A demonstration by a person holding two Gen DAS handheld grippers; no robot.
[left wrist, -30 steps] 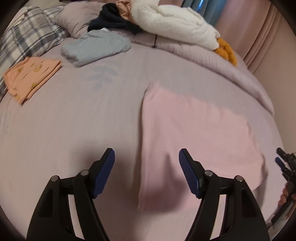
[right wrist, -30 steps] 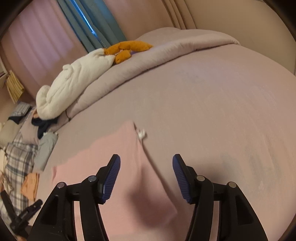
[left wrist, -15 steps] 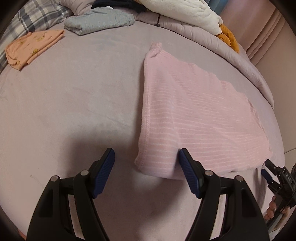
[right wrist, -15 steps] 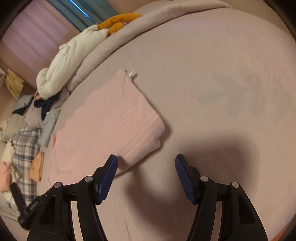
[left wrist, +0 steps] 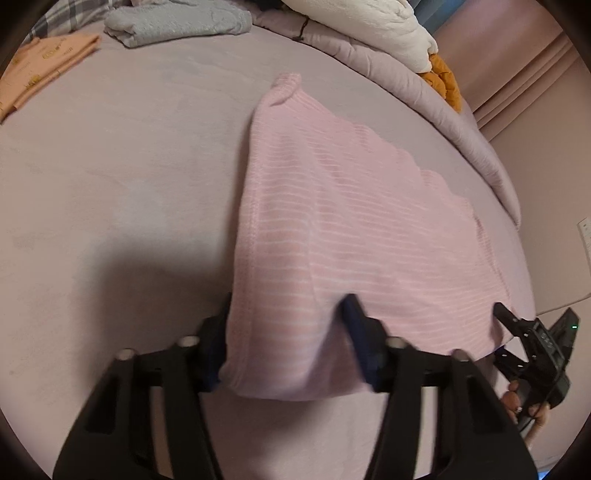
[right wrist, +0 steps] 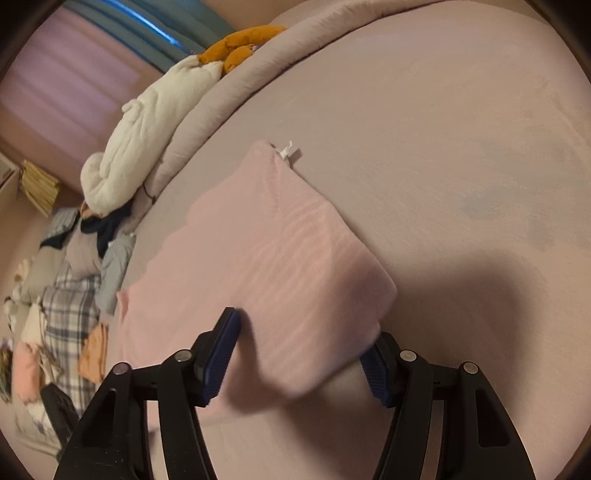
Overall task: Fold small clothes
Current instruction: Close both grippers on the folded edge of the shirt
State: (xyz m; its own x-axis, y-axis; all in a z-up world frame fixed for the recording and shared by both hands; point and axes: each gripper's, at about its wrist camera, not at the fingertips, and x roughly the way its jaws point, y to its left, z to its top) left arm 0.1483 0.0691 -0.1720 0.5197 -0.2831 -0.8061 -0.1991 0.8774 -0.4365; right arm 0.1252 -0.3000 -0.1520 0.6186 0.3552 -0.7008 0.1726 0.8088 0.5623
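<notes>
A pink ribbed garment [left wrist: 354, 221] lies flat on the mauve bed, folded along its near edge. My left gripper [left wrist: 288, 350] is open, with the garment's near left corner lying between its two fingers. My right gripper [right wrist: 303, 354] is open, with the near right corner of the same garment [right wrist: 266, 258] between its fingers. A small white tag [right wrist: 286, 149] sticks out at the garment's far corner. The right gripper also shows at the lower right of the left wrist view [left wrist: 532, 343].
A folded grey garment [left wrist: 177, 18] and a folded orange one [left wrist: 44, 59] lie at the far left. A white fluffy blanket [left wrist: 369, 26] and an orange plush [left wrist: 443, 81] sit on the rolled duvet [left wrist: 461, 136] behind. A plaid pillow [right wrist: 70, 306] lies left.
Both grippers moved forward and down to the garment's near edge. Its two near corners now lie between the open fingers, where before they were ahead of the fingertips.
</notes>
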